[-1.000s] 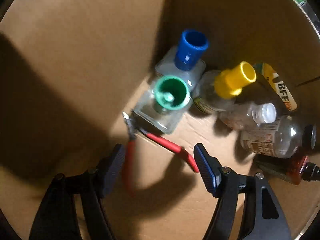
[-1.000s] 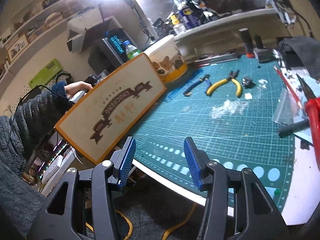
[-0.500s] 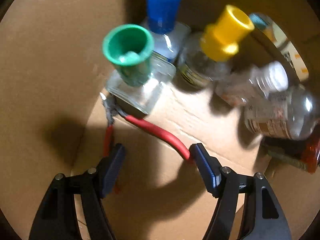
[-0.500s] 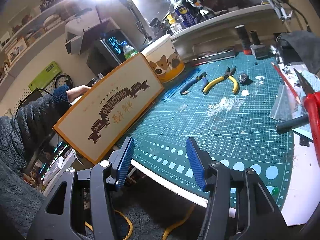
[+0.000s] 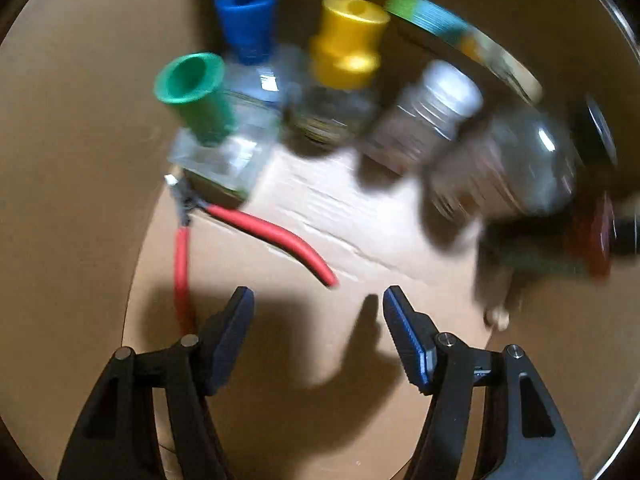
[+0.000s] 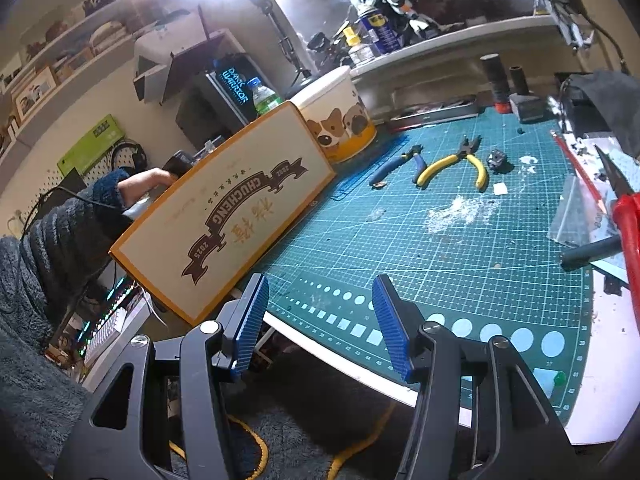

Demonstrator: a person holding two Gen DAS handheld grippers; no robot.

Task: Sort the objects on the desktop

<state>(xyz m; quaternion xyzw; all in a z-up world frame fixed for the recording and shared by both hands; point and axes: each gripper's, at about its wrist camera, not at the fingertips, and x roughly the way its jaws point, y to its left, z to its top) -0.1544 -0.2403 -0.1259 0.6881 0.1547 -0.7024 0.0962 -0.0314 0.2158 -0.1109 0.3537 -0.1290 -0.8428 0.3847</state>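
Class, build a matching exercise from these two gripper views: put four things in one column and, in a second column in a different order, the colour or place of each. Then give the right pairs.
Things:
1. red-handled pliers
2. yellow-handled pliers
3. square glass bottle
4. dog-print container

Colour or place:
A. has a green cap
B. lies on the green cutting mat
C. stands behind the printed box
D. lies on the cardboard box floor

Pairs: 1-D, 2-B, 3-A, 4-C

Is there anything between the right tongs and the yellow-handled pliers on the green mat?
Nothing visible. Between the open right tongs and the yellow-handled pliers lies only bare cutting mat; the blue-handled pliers lie beside them, apart.
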